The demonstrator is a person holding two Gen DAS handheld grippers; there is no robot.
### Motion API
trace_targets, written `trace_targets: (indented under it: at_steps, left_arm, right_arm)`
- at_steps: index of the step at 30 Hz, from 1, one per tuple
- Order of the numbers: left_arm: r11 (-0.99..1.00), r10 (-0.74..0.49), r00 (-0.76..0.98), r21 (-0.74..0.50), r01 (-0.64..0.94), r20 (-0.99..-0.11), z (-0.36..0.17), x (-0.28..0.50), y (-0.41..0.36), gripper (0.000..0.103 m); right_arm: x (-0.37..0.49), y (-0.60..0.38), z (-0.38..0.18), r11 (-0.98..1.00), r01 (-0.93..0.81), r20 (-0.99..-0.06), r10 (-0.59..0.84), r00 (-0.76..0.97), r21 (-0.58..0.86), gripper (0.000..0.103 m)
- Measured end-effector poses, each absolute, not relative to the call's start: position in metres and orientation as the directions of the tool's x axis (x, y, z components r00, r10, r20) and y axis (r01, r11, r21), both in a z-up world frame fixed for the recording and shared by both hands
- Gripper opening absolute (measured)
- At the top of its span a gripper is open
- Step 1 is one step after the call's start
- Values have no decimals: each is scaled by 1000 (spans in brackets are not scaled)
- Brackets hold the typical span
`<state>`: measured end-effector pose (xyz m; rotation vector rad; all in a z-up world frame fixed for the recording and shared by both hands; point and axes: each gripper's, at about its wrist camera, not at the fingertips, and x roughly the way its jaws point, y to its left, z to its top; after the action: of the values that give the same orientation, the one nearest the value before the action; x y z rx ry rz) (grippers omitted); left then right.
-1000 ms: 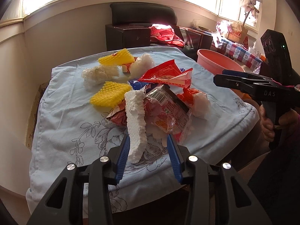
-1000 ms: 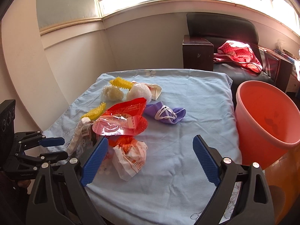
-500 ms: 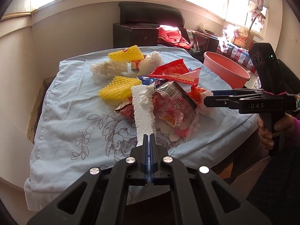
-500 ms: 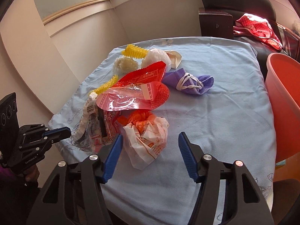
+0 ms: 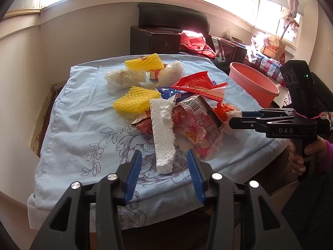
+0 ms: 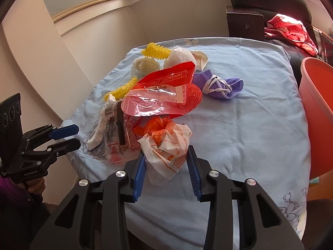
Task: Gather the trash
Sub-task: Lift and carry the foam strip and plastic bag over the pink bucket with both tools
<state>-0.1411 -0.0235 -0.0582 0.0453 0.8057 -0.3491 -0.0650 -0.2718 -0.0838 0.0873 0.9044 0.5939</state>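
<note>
Blue tablecloth (image 6: 239,125), wrappers half-buried beneath red packet (image 6: 166,95); both grippers' jaws released, grasping nothing.

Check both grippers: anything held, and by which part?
Nothing held. Left gripper is open astride the foam strip's near end; right gripper has been closing around the crumpled white bag, pads not yet pressing.

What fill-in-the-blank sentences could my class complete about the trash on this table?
1. The trash lies on a light ____ tablecloth.
2. The crumpled face mask is ____ in colour.
3. The white foam strip lies between the open jaws of the ____ hand-held gripper.
4. The bucket beside the table is ____.

Missing words: blue; purple; left; orange
</note>
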Motion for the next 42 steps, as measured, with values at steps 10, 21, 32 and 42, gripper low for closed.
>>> trace_targets:
  at_steps: [10, 21, 32, 42]
  left_arm:
    - [938, -279, 580, -87, 336, -765, -73, -128, -34, 45]
    - [945, -283, 597, -111, 308, -751, -69, -130, -26, 17]
    - [931, -336, 687, -120, 343, -644, -24, -135, -36, 17]
    - [913, -383, 710, -125, 388, -591, -6, -120, -64, 17]
  right_arm:
    - [-76, -276, -73, 849, -450, -696, 500, 514, 277, 39]
    - [-79, -282, -68, 851, -445, -679, 502, 535, 279, 39]
    - [-86, -293, -58, 854, -435, -638, 509, 578, 286, 39]
    - [-87, -309, -45, 865, -404, -586, 499, 638, 297, 39]
